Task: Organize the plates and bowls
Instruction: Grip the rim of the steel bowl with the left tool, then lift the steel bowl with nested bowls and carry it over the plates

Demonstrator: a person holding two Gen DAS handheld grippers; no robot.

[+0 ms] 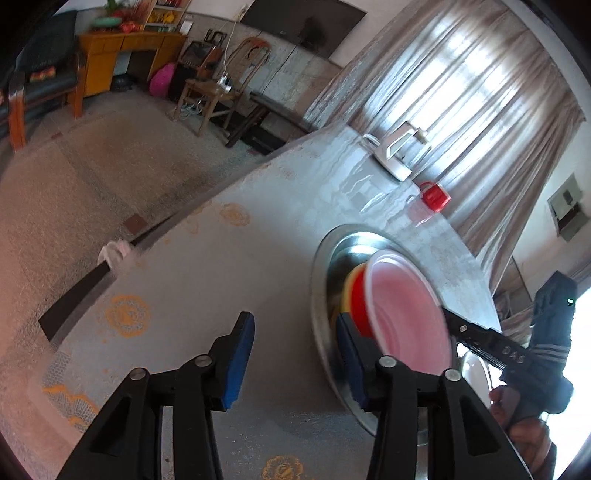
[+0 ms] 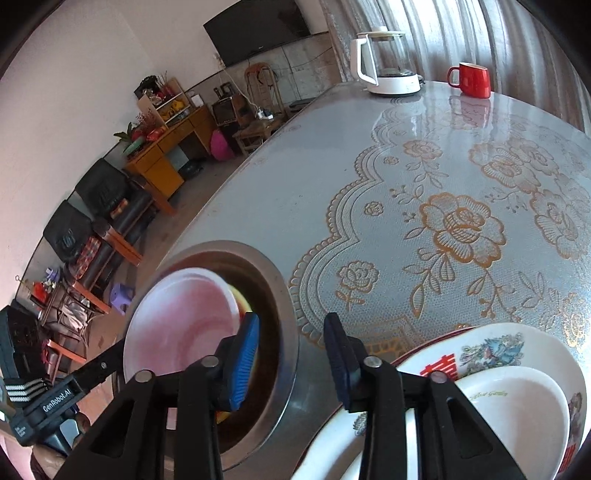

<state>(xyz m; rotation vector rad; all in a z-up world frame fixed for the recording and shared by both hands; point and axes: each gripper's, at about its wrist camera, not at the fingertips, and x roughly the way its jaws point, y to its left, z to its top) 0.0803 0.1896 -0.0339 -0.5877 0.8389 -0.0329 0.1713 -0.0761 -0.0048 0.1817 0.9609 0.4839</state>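
So the red bowl [image 1: 402, 295] with the pale pinkish inside is sitting in the big metal basin [image 1: 321, 295] on the table [image 1: 221, 266], stacked on top of something yellow [image 1: 349, 284], probably another bowl, but only a sliver shows. It's blurred in both views, and I can't tell for sure whether anything is touching it.

From the left hand-held gripper [image 1: 295, 358], the bowl is just ahead and off to its right, past the right finger. Its blue-padded fingers [image 1: 238, 362] are spread apart with only bare tablecloth between them, nothing held.

The right hand-held gripper [image 2: 293, 362] has the bowl ahead on its left, with the left pad [image 2: 245, 360] over the bowl's rim area in the picture. Its fingers are apart too, with a gap showing basin edge and tablecloth, so no grip on anything. Close under its right finger is a stack of dishes: a white bowl [image 2: 517, 413] with small lettering on a decorated plate [image 2: 498, 347] with a red character and a bird-ish pattern.

Farther out ahead, at the table's far edge by the curtain [image 2: 461, 33], there's a white electric kettle [image 2: 384, 59] and a red mug [image 2: 471, 79]. The tablecloth is grey lace-look with gold roses.
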